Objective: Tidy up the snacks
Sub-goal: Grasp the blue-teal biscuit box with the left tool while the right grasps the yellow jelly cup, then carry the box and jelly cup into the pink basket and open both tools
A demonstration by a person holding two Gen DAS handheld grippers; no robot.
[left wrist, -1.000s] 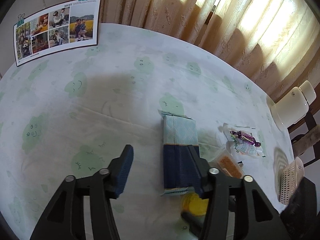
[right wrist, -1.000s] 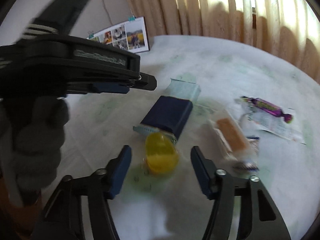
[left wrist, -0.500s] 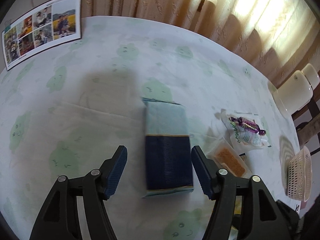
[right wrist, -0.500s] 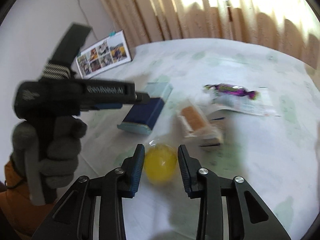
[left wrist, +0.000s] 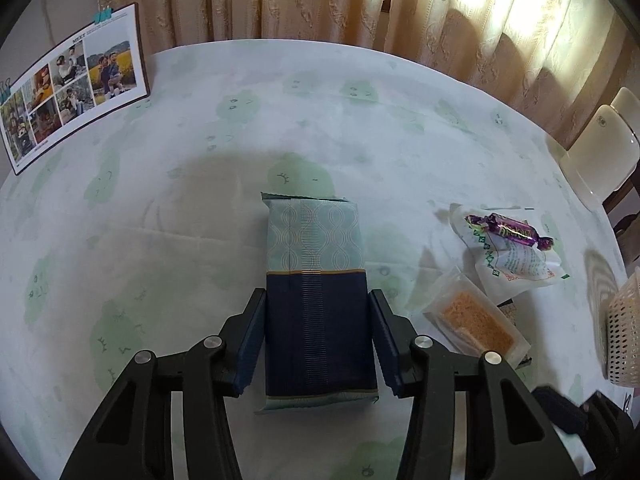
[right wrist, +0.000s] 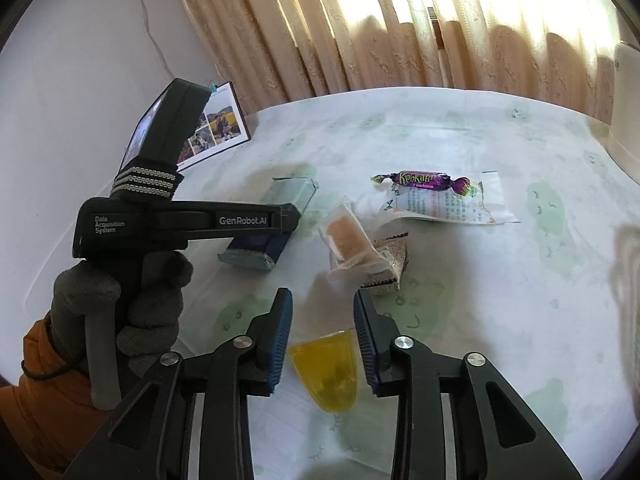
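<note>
A navy and pale teal snack pack (left wrist: 316,300) lies on the table. My left gripper (left wrist: 318,312) is shut on its navy end, one pad on each long side. In the right wrist view that pack (right wrist: 276,220) shows behind the left gripper body. My right gripper (right wrist: 322,320) is shut on a yellow jelly cup (right wrist: 326,372), held between the pads above the cloth. A clear-wrapped orange cake bar (left wrist: 476,324) (right wrist: 350,240), a purple candy (left wrist: 508,230) (right wrist: 424,182) on a white sachet (right wrist: 444,204), and a small patterned packet (right wrist: 388,264) lie to the right.
The round table has a white cloth with green prints (left wrist: 200,240). A photo calendar (left wrist: 68,84) stands at the far left. A cream plastic basket (left wrist: 624,336) sits at the right edge, with a white chair (left wrist: 604,148) beyond. Curtains hang behind the table.
My left gripper moved over the navy pack and closed on its sides. My right gripper closed on the yellow jelly cup and lifted it back from the pack.
</note>
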